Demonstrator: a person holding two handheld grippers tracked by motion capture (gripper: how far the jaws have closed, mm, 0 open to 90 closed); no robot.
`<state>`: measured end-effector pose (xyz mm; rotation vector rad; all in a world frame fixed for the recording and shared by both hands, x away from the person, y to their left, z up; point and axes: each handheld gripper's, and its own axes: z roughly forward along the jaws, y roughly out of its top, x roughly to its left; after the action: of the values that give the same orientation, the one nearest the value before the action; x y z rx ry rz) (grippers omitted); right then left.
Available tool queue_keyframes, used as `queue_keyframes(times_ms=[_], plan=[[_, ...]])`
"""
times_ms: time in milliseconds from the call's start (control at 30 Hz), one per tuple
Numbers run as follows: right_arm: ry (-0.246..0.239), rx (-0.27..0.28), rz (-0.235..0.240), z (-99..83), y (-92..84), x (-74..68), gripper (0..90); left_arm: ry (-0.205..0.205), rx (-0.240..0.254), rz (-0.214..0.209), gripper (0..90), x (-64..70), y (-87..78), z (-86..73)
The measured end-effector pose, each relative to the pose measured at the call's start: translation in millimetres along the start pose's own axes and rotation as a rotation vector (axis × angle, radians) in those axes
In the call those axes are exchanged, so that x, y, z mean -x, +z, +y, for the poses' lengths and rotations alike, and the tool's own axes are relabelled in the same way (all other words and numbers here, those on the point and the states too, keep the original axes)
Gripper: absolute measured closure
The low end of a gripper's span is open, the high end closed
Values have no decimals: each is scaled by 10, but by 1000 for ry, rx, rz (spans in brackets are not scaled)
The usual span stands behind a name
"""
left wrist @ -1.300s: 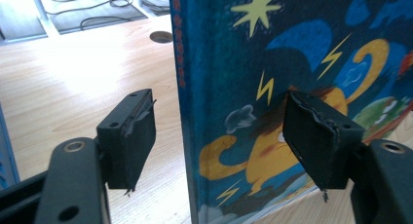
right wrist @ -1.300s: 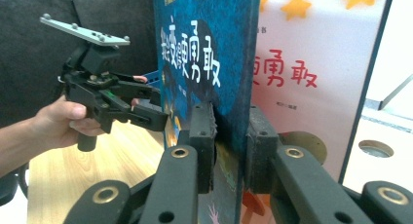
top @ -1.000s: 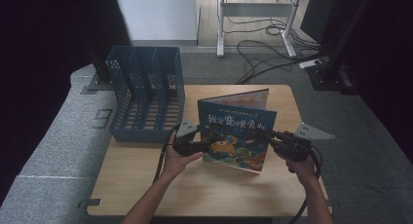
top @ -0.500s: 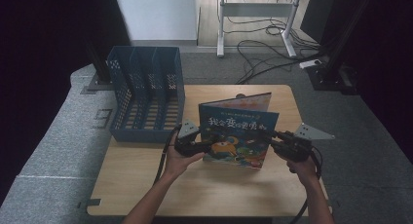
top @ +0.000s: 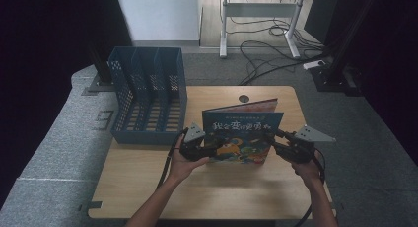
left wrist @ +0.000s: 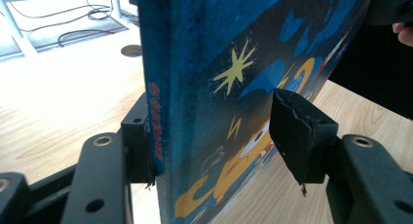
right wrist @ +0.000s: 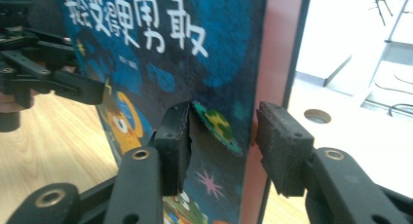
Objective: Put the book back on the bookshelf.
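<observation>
A: High view sits above the person's side, looking forward and down over the whole table (top: pixel 148 187), rack at eleven o'clock.

B: Both gripper views ride low and very close, each sighting along its own jaws at opposite edges of the book (left wrist: pixel 234 87).

A: All three share that blue cover (right wrist: pixel 160 53).
</observation>
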<state>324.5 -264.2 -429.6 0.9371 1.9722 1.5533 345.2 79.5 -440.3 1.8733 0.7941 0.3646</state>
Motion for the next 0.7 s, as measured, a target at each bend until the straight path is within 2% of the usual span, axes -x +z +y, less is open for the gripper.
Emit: queue_keyframes(times_ms=[100, 233, 367, 500, 700], plan=[[9, 2, -12, -9, 0, 16, 483, 0, 0, -3, 413, -4, -4, 0], [15, 2, -52, -15, 12, 30, 405, 3, 0, -4, 427, -4, -9, -1], [26, -8, -59, -7, 38, 32, 342, 0, 9, -9, 436, -8, -17, -14], [36, -23, -50, 15, 103, 14, 301, -4, 15, -9, 440, -9, -22, -25], [17, -54, -27, 52, 232, -54, 298, -9, 20, -11, 446, -11, -33, -28]])
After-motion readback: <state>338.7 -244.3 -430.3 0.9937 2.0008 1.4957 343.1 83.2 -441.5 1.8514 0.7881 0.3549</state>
